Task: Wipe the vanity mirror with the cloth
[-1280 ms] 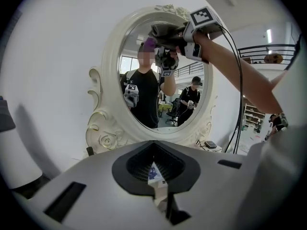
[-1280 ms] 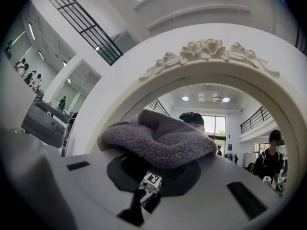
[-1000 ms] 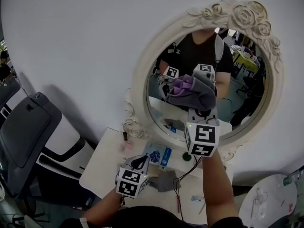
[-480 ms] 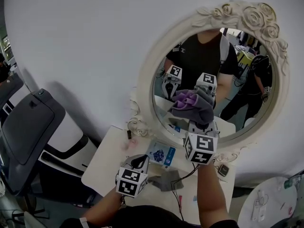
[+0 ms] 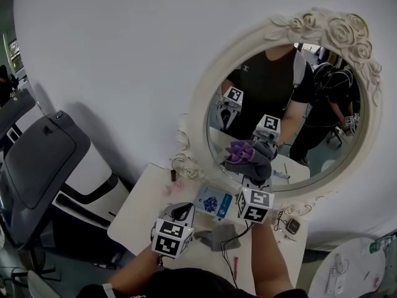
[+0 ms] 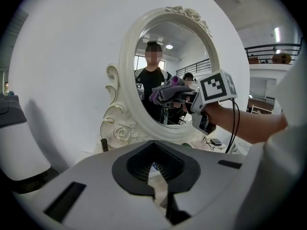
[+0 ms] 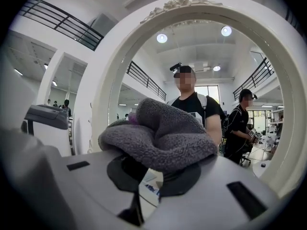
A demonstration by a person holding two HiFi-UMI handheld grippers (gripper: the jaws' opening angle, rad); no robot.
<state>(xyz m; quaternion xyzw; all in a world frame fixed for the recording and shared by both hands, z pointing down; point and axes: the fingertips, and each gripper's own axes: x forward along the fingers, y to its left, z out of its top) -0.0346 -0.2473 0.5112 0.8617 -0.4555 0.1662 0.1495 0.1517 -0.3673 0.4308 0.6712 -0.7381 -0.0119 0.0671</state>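
Note:
An oval vanity mirror in an ornate cream frame stands at the back of a white table. A grey and purple cloth is pressed against the lower part of the glass. My right gripper is shut on it from below, and the cloth hides its fingertips. In the right gripper view the cloth bulges over the jaws of the right gripper, with the mirror close in front. My left gripper hangs low over the table, shut and holding nothing. In its own view the left gripper faces the mirror.
The table holds a blue packet, a grey rag, cables, a small dark bottle and a small device. A grey chair stands at left. A round white table is at bottom right.
My right gripper has slid the cloth down the glass, from the middle to the lower part. The left gripper has stayed in place.

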